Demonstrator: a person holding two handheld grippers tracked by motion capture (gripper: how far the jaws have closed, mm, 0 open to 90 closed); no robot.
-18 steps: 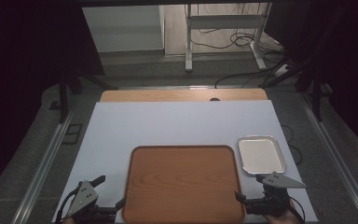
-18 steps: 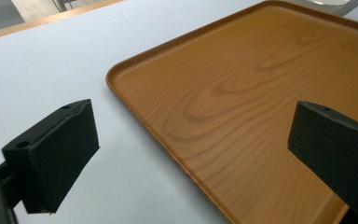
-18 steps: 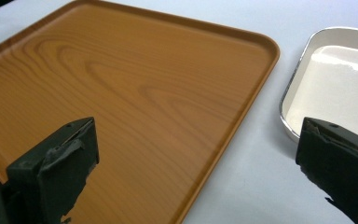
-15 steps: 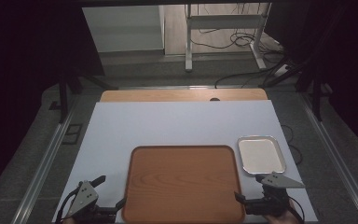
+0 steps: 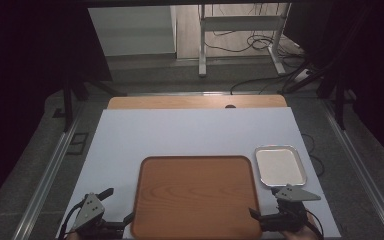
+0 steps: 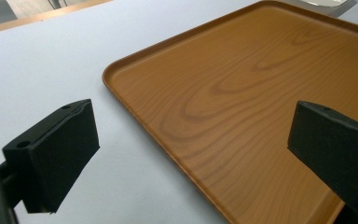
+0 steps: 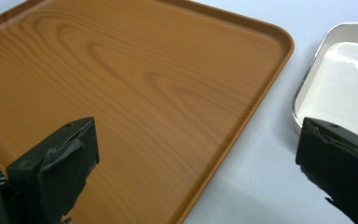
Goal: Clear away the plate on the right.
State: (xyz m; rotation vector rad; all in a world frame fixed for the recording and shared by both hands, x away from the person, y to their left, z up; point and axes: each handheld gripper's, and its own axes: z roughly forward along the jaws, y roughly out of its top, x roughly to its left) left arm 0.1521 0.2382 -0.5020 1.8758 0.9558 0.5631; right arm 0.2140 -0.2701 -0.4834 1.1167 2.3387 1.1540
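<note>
At the near edge of the table, both grippers sit low with jaws spread wide and nothing between the pads. Left gripper (image 5: 114, 209): jaws apart, straddling the near-left rim of the wooden tray (image 5: 196, 195); one jaw over the white tabletop (image 5: 190, 132), the other over the tray's floor. Right gripper (image 5: 266, 207): jaws apart likewise, one over the tray's near-right part, the other at the near end of the small metal tray (image 5: 280, 166). Wooden tray lies flat, bare, centred near the person's side. Metal tray sits just beside its far-right corner, not touching.
</note>
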